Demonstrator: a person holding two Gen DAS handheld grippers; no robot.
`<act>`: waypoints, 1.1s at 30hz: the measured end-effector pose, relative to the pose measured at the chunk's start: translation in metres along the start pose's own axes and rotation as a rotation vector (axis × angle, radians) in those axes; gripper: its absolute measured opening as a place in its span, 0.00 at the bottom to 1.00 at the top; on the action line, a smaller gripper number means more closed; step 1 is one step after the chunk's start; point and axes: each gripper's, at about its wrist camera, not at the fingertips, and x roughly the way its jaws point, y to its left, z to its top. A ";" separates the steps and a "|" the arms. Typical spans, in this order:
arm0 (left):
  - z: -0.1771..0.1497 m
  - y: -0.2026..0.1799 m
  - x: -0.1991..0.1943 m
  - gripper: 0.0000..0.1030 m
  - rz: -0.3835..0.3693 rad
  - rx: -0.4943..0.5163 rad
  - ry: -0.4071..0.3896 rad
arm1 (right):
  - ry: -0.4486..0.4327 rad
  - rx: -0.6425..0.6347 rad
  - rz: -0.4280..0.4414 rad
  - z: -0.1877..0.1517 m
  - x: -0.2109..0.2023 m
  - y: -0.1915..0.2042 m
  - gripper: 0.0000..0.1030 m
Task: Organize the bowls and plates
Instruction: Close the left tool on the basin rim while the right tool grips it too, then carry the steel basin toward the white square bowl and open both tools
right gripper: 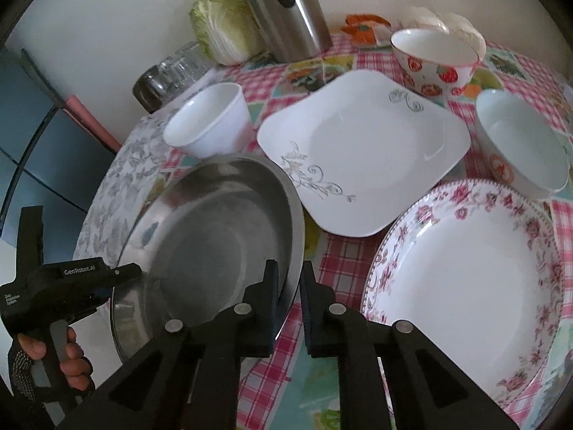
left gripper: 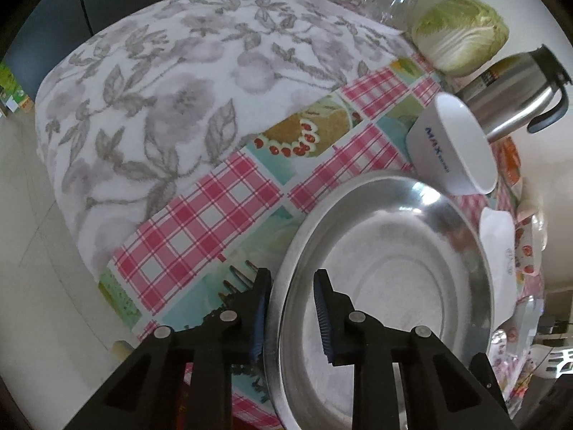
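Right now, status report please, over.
Left gripper and right gripper both clamp the round steel plate's rim. Plate tilted. White square plate close beside it.

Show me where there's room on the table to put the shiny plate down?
Free: the grey-flowered cloth left of the steel plate. Crowded: to its right, the square plate, rose plate and bowls sit close together.
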 end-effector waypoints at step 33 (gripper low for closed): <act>-0.010 -0.138 -0.094 0.27 0.001 0.258 -0.218 | -0.239 0.076 0.070 0.042 -0.089 -0.062 0.13</act>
